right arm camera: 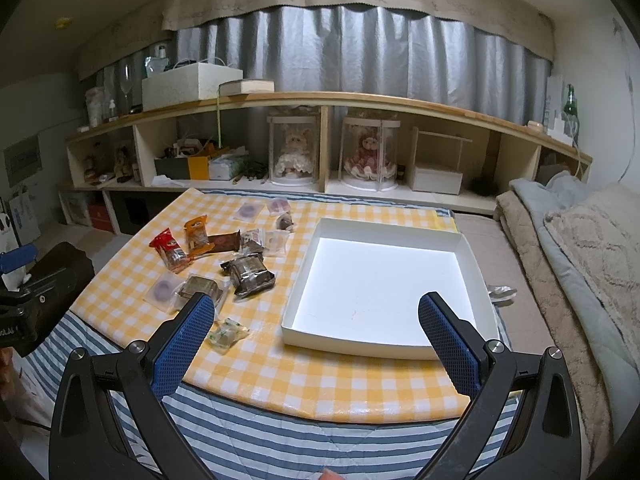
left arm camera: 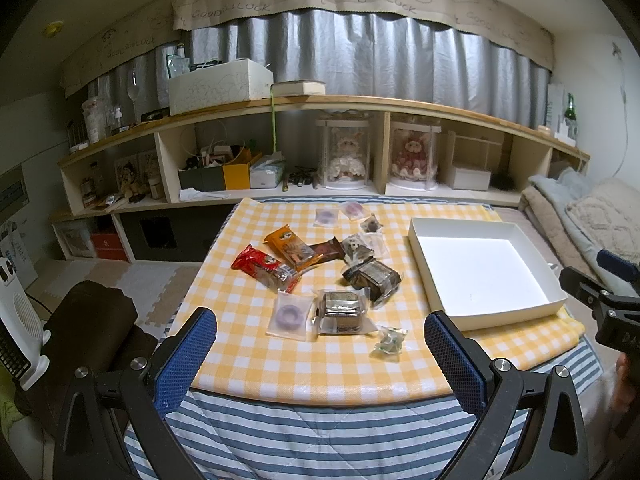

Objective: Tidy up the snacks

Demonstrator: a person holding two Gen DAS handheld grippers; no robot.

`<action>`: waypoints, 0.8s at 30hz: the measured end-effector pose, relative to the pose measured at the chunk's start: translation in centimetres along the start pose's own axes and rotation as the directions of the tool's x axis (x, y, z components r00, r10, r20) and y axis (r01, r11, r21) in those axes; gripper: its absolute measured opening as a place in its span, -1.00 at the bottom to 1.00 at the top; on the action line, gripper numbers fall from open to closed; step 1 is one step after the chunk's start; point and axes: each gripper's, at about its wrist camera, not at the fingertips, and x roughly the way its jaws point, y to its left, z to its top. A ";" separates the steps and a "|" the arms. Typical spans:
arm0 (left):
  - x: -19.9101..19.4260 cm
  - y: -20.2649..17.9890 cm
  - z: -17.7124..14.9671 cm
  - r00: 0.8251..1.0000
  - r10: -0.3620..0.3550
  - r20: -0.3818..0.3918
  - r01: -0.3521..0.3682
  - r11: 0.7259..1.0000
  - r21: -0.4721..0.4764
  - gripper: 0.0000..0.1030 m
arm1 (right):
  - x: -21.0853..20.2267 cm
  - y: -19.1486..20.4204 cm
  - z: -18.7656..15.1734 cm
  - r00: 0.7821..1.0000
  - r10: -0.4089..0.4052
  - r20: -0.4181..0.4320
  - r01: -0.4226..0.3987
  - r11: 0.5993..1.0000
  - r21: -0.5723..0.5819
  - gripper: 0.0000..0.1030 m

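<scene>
Several wrapped snacks lie in a loose pile on the yellow checked cloth: a red pack, an orange pack, dark brown cakes, a silver-wrapped block, a purple ring in clear wrap and a small green candy. To their right stands an empty white tray. My left gripper hangs open near the table's front edge, facing the pile. In front of the tray my right gripper is open, holding nothing. The red pack and green candy show left of it.
A long wooden shelf with boxes, glassware and two cased dolls runs behind the table. A blue striped quilt hangs over the front edge. Blankets and a cushion lie at the right. A white heater stands at the left.
</scene>
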 end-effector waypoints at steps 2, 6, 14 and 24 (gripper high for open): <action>0.0 0.0 0.0 1.000 0.000 0.001 0.000 1.000 0.000 1.00 | 0.1 -0.2 -0.1 1.000 0.000 0.000 0.000 1.000 0.001 1.00; 0.0 0.0 0.0 1.000 0.000 0.002 0.000 1.000 -0.001 1.00 | 0.1 -0.5 -0.2 1.000 0.000 -0.001 0.000 1.000 0.003 1.00; 0.7 0.9 2.2 0.999 -0.040 0.004 0.040 0.999 -0.030 1.00 | 0.7 -0.3 0.7 1.000 0.013 0.000 -0.013 1.000 0.018 1.00; 5.3 3.7 6.5 0.999 -0.043 0.028 0.047 0.991 -0.123 1.00 | 5.1 -0.2 2.9 0.995 0.071 -0.064 -0.067 0.996 0.056 1.00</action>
